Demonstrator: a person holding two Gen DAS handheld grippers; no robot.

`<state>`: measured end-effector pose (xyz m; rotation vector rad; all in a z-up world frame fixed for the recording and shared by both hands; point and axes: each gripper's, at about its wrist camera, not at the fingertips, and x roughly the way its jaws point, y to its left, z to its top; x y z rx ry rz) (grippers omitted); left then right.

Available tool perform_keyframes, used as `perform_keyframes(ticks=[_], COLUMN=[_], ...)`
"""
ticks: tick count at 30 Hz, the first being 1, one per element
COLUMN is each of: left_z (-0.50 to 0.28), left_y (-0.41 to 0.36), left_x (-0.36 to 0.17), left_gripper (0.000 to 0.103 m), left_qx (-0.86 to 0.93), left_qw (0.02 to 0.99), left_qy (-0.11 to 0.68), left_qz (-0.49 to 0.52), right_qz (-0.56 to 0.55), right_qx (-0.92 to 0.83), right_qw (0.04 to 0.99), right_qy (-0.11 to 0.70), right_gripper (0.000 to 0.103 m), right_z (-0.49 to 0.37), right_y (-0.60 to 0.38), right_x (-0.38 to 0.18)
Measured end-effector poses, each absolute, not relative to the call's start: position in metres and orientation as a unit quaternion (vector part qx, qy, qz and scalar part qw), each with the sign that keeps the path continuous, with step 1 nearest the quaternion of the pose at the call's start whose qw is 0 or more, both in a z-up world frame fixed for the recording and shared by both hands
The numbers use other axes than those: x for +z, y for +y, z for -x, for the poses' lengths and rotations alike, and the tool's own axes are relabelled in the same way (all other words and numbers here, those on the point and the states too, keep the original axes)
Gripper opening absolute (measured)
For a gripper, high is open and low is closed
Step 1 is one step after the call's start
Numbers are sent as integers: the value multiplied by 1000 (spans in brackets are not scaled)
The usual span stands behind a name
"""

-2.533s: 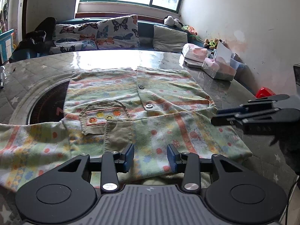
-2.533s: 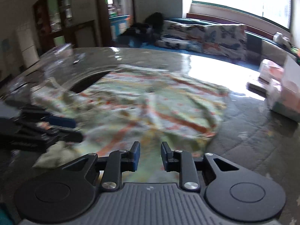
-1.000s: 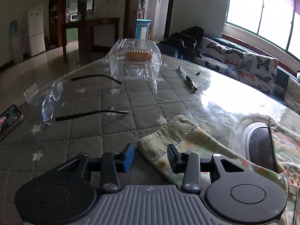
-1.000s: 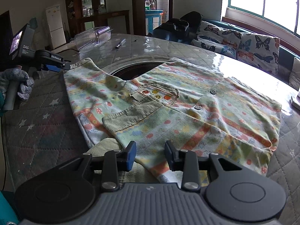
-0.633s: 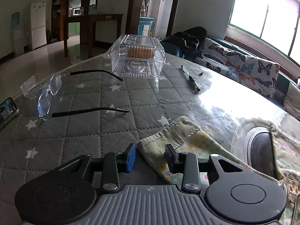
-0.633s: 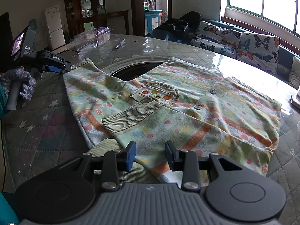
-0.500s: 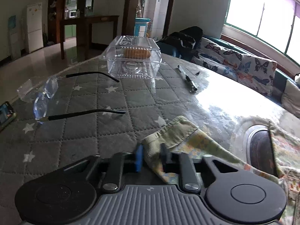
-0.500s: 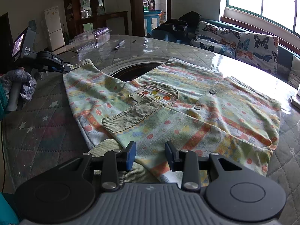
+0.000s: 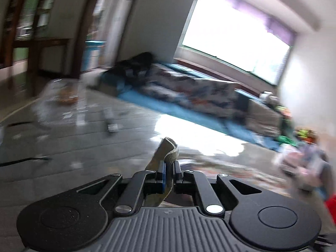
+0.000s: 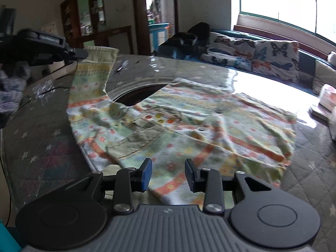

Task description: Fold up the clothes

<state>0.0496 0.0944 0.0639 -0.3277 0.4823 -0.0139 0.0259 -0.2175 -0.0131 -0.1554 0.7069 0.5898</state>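
Note:
A pale green shirt with orange stripes and small flowers lies spread on the grey quilted table. Its left sleeve is lifted off the table by the cuff. In the right wrist view my left gripper sits at the upper left, shut on that cuff. The blurred left wrist view shows my left gripper pinching the ribbed olive cuff, which sticks up between the pads. My right gripper hovers open over the shirt's near hem, nothing between its fingers.
A dark round opening in the table lies under the shirt's collar side. A clear plastic box, a pen and glasses lie on the far left of the table. Tissue packs sit at the right edge. A sofa runs behind.
My left gripper shut on the sleeve cuff, then rose and swung right, lifting the sleeve off the table. The right gripper barely shifted and stayed open.

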Motion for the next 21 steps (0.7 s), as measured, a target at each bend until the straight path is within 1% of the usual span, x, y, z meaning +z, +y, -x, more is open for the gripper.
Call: perform_keyframes(ticks=[5,9,13,19,21], left_z=[-49,-48,-51,-50,-50], left_y=[34,-16,-57,-89,-94], left_x=[77,75,53,12,2], left_gripper=[6,6,6,7,9], left_qx=[-106,-176,-217,-252,-258], left_qw=[949,939,924,903,896], left_qy=[237,245,276,327,343], left_qz=[177,166,152,122,111], right_qz=[53,33,17,-8,-16], right_qx=[254,224,200,171,167], right_qw=[906,914,920,926,926], right_qy=[336,337,337,337,339], right_gripper=[34,34,34,34,34], right_z=[-25,-24,-24,-25,-26], right_y=[-244,-269,-287,-309,-312], right_x=[-9,-10,-11,-11,-11])
